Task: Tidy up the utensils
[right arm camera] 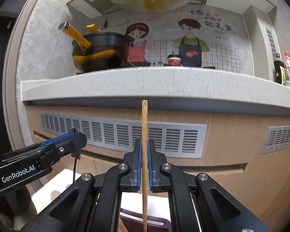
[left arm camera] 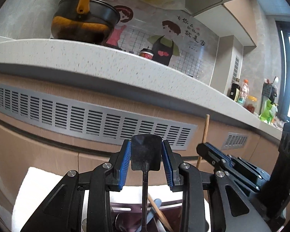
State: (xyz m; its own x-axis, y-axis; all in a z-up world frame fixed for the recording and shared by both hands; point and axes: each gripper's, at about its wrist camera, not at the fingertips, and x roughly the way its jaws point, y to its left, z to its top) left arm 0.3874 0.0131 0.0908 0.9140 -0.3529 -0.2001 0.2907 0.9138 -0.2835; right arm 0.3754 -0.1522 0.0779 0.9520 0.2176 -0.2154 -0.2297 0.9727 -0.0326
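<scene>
My left gripper (left arm camera: 146, 154) is shut on a black spatula-shaped utensil (left arm camera: 146, 150), blade up between the blue pads, its thin handle hanging down. My right gripper (right arm camera: 144, 162) is shut on a wooden chopstick (right arm camera: 144, 135) that stands upright. In the left wrist view the right gripper (left arm camera: 205, 148) with its chopstick (left arm camera: 205, 129) shows at the right. In the right wrist view the left gripper (right arm camera: 75, 135) shows at the left, the utensil's handle (right arm camera: 74, 166) hanging below it. Below both lies a dark purple holder (left arm camera: 170, 214) with a chopstick and other utensils in it.
A speckled white counter edge (right arm camera: 145, 83) runs overhead, with a black and yellow pot (right arm camera: 100, 52) and a red cup (right arm camera: 174, 60) on it. Bottles (right arm camera: 280, 69) stand at the right. Grey vent grilles (right arm camera: 121, 135) line the cabinet front. A white surface (left arm camera: 38, 193) lies below.
</scene>
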